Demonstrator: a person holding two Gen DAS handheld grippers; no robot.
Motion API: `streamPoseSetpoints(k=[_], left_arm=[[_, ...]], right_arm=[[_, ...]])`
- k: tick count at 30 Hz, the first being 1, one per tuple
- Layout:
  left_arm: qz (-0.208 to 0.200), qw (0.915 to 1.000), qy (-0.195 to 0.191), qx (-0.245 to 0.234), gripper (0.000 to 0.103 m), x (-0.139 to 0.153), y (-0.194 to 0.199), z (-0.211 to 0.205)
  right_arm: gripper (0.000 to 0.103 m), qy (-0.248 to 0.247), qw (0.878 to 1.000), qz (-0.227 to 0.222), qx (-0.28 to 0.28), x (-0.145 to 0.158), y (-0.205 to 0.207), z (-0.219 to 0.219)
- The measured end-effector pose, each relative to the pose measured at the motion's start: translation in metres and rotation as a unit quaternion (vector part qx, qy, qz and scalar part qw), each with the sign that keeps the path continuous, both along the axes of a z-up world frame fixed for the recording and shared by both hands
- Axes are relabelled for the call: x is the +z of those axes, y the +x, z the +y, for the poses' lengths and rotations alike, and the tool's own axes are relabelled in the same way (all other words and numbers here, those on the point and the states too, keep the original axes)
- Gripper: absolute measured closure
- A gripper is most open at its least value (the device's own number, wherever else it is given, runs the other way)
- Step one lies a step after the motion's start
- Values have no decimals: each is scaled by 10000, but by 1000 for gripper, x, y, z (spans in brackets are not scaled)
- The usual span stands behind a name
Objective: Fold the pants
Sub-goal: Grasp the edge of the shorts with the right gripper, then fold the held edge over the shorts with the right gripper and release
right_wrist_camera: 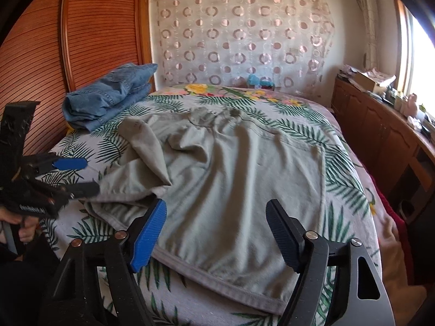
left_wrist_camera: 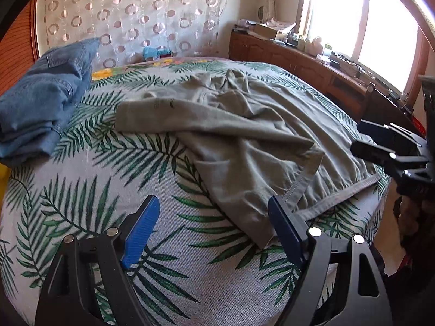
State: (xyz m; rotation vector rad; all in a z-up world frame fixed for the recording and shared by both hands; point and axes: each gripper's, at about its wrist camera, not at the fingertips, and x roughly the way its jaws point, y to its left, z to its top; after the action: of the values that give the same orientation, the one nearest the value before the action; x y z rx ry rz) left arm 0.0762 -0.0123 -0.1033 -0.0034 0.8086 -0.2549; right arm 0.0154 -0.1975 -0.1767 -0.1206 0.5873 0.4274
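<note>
A grey-green garment [left_wrist_camera: 244, 125] lies crumpled and spread on the leaf-print bedcover [left_wrist_camera: 114, 190], with one part folded across its left side [right_wrist_camera: 146, 146]. My left gripper [left_wrist_camera: 212, 201] is open just above the cover at the garment's near left corner, its right finger [left_wrist_camera: 282, 225] over the hem. In the right wrist view the left gripper [right_wrist_camera: 81, 175] sits at the garment's left edge. My right gripper [right_wrist_camera: 216, 203] stands open over the near hem of the garment [right_wrist_camera: 231, 168], its pads not pressing the cloth. It also shows at the bed's right edge [left_wrist_camera: 357, 137].
Folded blue jeans [left_wrist_camera: 46, 100] [right_wrist_camera: 108, 100] lie at the bed's far left corner. A louvred wooden wardrobe [right_wrist_camera: 81, 40] stands on the left. A cluttered wooden cabinet [left_wrist_camera: 299, 62] runs under the window on the right. A hand [right_wrist_camera: 24, 228] holds the left gripper's handle.
</note>
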Motion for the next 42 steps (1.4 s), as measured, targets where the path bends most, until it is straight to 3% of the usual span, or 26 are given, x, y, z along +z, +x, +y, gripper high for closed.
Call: streamPoseSetpoints(k=[16, 26, 32, 33, 34, 42], left_arm=[[-142, 9998, -85, 70, 20, -5, -4, 0], [-212, 9997, -36, 81, 20, -6, -5, -2], [-226, 9997, -35, 79, 20, -6, -5, -3], [-219, 9997, -56, 91, 20, -6, -5, -3], [-206, 9997, -79, 109, 20, -5, -5, -2], [-350, 9990, -145, 256, 20, 7, -10, 1]], right_arm=[[51, 90, 9995, 222, 197, -5, 25, 22], [55, 145, 9971, 586, 461, -12, 42, 34], [72, 222, 9943, 848, 608, -18, 51, 39], [85, 366, 9929, 896, 692, -17, 51, 37], [90, 523, 9915, 913, 765, -15, 50, 35], [98, 728, 9935, 391, 780, 0, 29, 23]])
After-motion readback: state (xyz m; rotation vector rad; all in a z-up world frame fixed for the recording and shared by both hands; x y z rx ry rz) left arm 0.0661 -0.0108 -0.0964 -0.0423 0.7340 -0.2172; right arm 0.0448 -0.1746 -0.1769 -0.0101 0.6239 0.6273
